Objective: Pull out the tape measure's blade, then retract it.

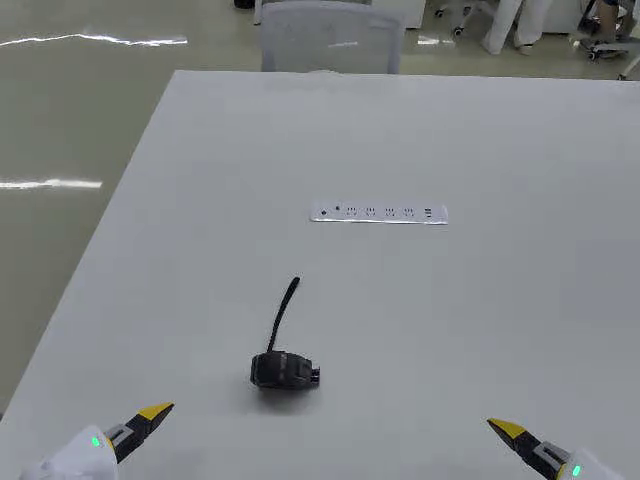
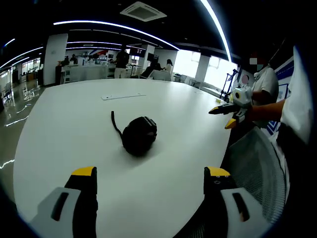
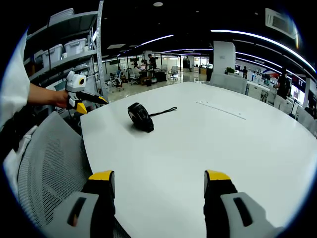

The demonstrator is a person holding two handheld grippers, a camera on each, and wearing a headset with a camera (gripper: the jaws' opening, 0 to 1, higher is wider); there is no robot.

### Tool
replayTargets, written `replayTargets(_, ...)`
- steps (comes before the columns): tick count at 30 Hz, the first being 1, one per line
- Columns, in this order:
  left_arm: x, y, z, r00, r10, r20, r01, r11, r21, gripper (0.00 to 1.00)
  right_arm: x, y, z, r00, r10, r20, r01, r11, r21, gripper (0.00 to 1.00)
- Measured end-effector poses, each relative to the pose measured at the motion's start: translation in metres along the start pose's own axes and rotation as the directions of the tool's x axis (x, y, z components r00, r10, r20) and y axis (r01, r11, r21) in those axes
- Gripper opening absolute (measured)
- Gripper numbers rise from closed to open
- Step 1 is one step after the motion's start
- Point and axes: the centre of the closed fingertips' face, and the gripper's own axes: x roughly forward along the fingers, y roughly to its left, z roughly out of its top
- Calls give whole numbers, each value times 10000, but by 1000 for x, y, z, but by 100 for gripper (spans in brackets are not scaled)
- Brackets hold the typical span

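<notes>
White tabletop (image 1: 500, 330) fills most of what we see, in a wide open office with a glossy floor to the left and a grey chair (image 1: 330, 35) at the far edge. On the tabletop the tape measure (image 1: 284, 370) sits near our edge, a black case with its blade fully in. A dark strap (image 1: 284, 310) trails from it away from us toward a white power strip (image 1: 378, 213) set further back.

Our left tool (image 2: 151, 171) is released, its jaws spread wide with nothing between them. Our right tool (image 3: 159, 175) is the same, wide and empty. Both hang just above our edge of the tabletop, one on each side of the case and well apart from it.

We judge the left tool to be the nearer. The case lies ahead of it and slightly inward, while the right tool has much more tabletop to cross. A small nub sticks out of the case toward the right tool. We take it for the blade's hook, but it is too small to be sure. If so, the blade would pull out sideways toward the right tool while the left one steadies the case.

The head view cuts off both tools at its bottom edge, and we cannot make out any lock or button on the case.
</notes>
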Motion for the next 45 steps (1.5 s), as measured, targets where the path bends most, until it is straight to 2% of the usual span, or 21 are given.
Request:
replayTargets(10,4,3,0,9999,-57,-103,58,9999,123,85,3,1,3,9996,204,171,-205,9997,95,70)
replayTargets(24,31,7,14,9994,-302,-195,311,9984,479,82,9,-6,5,9995,302,102,-304,9993,198,67)
replayTargets(31,45,11,25,9991,-423,-29,424,9976,547,80,12,-9,7,9993,356,64,-357,9991,216,67)
replayTargets(45,59,21,29,9976,-658,-195,672,9945,798,80,24,-18,12,9984,555,82,-556,9982,207,66)
